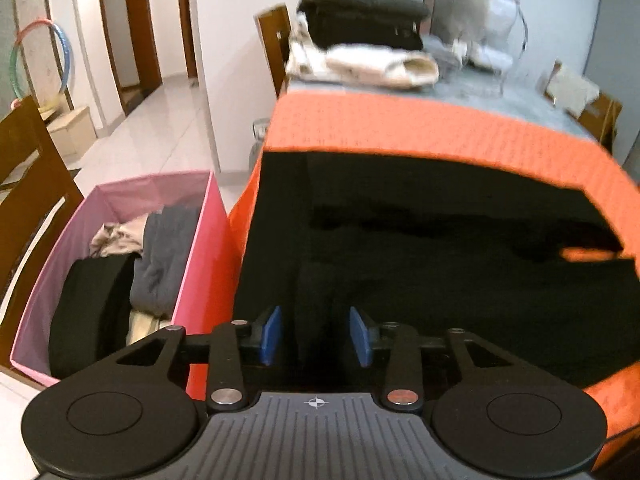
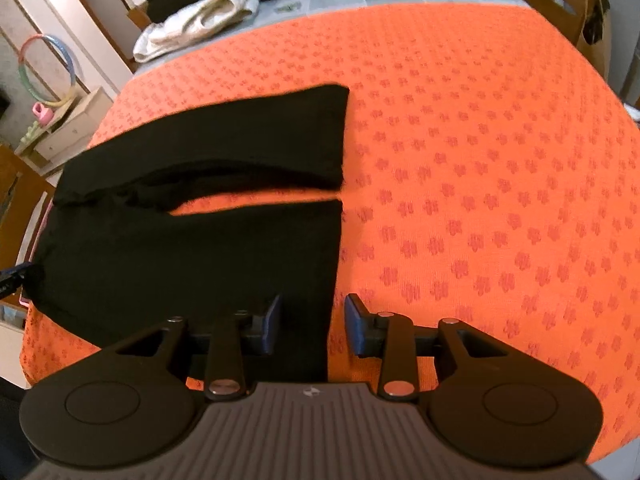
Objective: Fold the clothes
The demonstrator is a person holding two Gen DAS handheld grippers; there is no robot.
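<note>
While black trousers (image 2: 192,248) lie flat, left tool (image 1: 316,336) and right tool (image 2: 310,326) part-open above, unclenched, gripping nothing.

- We read no words, brand names or numbers anywhere in either view.
- We see one sign only: a small white crosshair emblem (image 1: 318,402) printed on the ribbed grey housing of the left claw's body.
- On the right claw's housing a similar small mark (image 2: 309,391) stands at the same spot, too faint for us to make out.
</note>
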